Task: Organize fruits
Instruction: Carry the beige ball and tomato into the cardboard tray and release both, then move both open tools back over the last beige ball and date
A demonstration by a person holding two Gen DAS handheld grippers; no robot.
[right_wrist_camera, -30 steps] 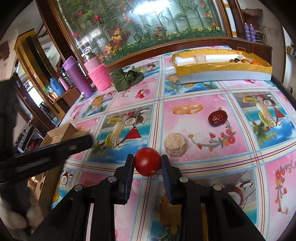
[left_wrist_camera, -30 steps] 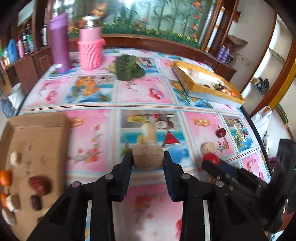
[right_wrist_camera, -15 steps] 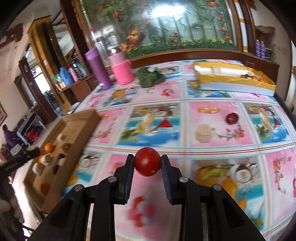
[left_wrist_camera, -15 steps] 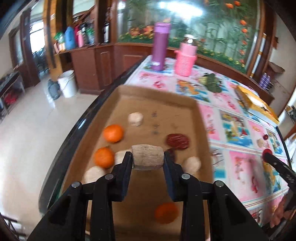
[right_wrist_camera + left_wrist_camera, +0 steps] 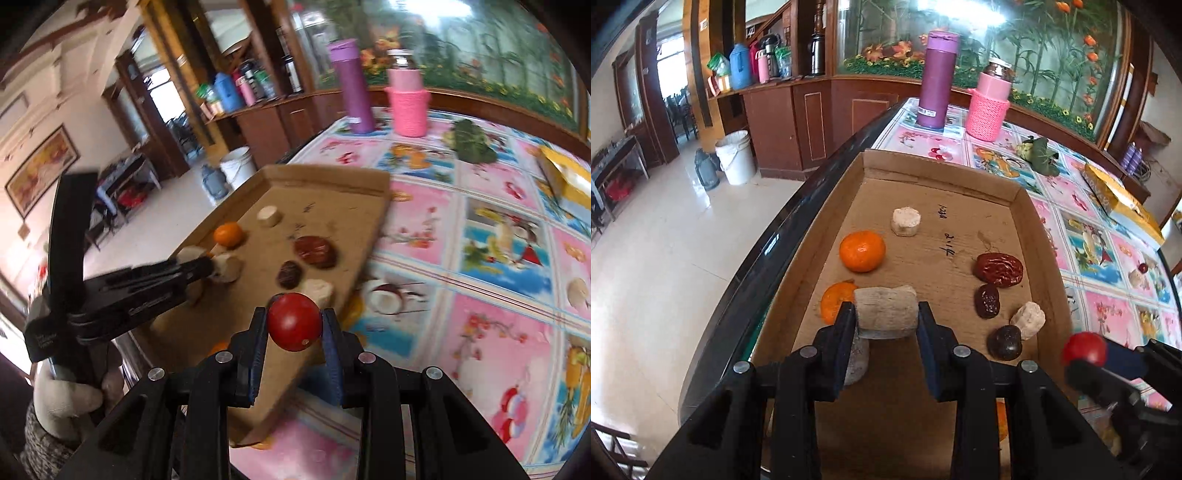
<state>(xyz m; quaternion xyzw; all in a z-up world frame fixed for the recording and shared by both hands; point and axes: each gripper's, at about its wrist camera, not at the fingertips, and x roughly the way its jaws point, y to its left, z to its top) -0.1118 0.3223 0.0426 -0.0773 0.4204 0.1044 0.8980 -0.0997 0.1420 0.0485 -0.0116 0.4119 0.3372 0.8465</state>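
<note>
My left gripper (image 5: 886, 317) is shut on a pale beige chunk of fruit (image 5: 885, 312), held over the near left part of a shallow cardboard tray (image 5: 960, 173). In the tray lie two oranges (image 5: 862, 251), several beige chunks (image 5: 906, 220), a big red date (image 5: 999, 268) and two dark dates (image 5: 988, 301). My right gripper (image 5: 294, 326) is shut on a red cherry tomato (image 5: 294, 321), hanging above the tray's near right edge (image 5: 369, 236). In the left wrist view that tomato (image 5: 1084, 349) shows at the lower right. In the right wrist view the left gripper (image 5: 212, 266) reaches in from the left.
On the patterned tablecloth (image 5: 491, 206) stand a purple flask (image 5: 938, 79) and a pink knit-covered jar (image 5: 989, 101). A green leaf bundle (image 5: 1039, 155) and a yellow box (image 5: 1123, 206) lie farther right. A beige chunk (image 5: 578, 291) rests on the cloth. The tray sits at the table's left edge above the floor.
The left gripper swung left from the cloth to over the tray, then barely moved. The right gripper carried the tomato left, up to the tray's edge. Both kept their grip.
</note>
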